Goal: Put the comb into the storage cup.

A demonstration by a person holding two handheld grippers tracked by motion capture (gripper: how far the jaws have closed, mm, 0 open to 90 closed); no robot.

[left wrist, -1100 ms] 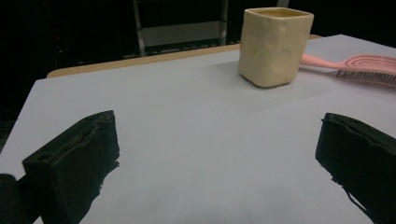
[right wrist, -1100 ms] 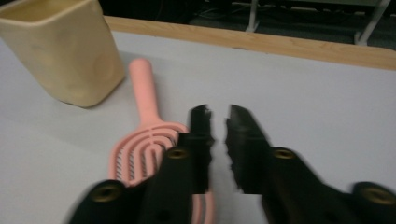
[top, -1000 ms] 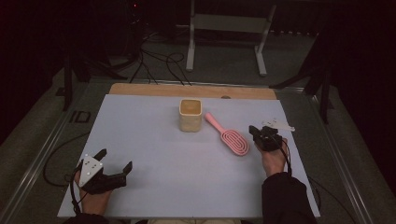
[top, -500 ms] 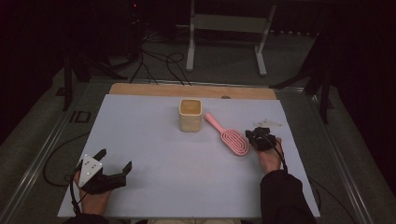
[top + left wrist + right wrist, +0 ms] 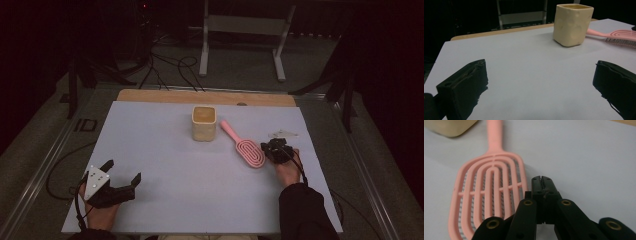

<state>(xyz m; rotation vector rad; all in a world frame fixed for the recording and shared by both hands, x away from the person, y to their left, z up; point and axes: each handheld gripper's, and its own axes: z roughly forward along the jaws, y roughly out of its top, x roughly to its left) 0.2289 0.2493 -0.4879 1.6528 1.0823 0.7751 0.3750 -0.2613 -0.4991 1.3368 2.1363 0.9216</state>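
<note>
right tongs (image 5: 541, 180) were closed and empty, just at three o'clock of the pink brush (image 5: 489, 195); left tongs (image 5: 122, 175) stood open on the surface (image 5: 165, 165).

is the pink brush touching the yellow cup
Apart. The left gripper view shows bare table between the pink brush handle and the yellow cup; the high view agrees.

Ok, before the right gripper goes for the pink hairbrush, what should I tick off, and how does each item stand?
1. Right gripper jaws apart enough to take the brush: not ok, they are shut.
2. Right gripper beside the pink hairbrush head: ok, tips just off its edge.
3. Brush lying flat on the table, free: ok.
4. Cream cup upright, apart from the brush head: ok.
5. Left gripper open, holding nothing, away from the brush: ok.
</note>
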